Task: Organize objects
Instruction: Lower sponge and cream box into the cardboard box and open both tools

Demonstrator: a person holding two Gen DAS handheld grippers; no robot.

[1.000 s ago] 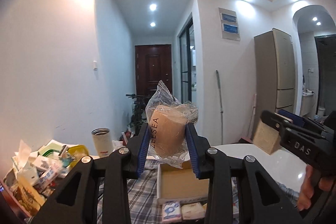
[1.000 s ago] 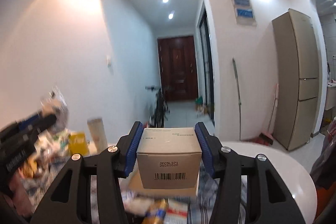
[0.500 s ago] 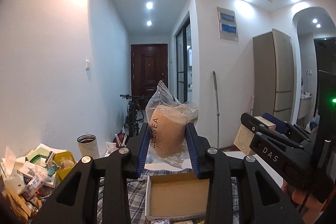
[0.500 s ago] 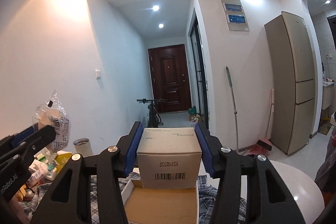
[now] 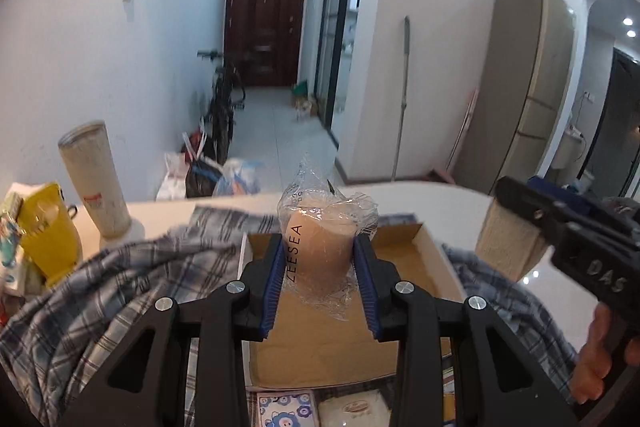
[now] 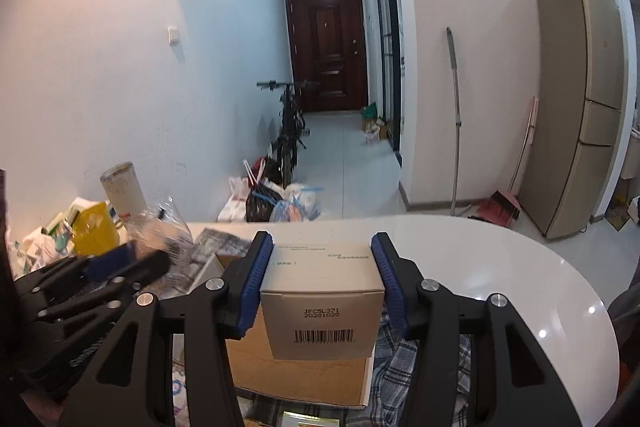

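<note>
My left gripper (image 5: pixel 320 267) is shut on a beige ZEESEA item wrapped in clear plastic (image 5: pixel 320 251) and holds it just above an open cardboard tray (image 5: pixel 416 267) on a plaid cloth (image 5: pixel 120 291). My right gripper (image 6: pixel 322 283) is shut on a small grey carton with a barcode (image 6: pixel 324 311), over the same tray (image 6: pixel 296 371). The right gripper (image 5: pixel 560 227) with its carton (image 5: pixel 508 247) shows at the right of the left wrist view. The left gripper (image 6: pixel 132 259) shows blurred at the left of the right wrist view.
A white round table (image 6: pixel 520 267) carries the cloth and tray. A tall tumbler (image 5: pixel 94 179), a yellow container (image 5: pixel 50 243) and a pile of packets stand at the left. Small packets (image 5: pixel 284 409) lie in front of the tray. Bags and a bicycle (image 6: pixel 290 131) are on the floor beyond.
Both grippers have tilted down and lowered toward the cardboard tray, each still holding its item. The tray now fills more of both views.
</note>
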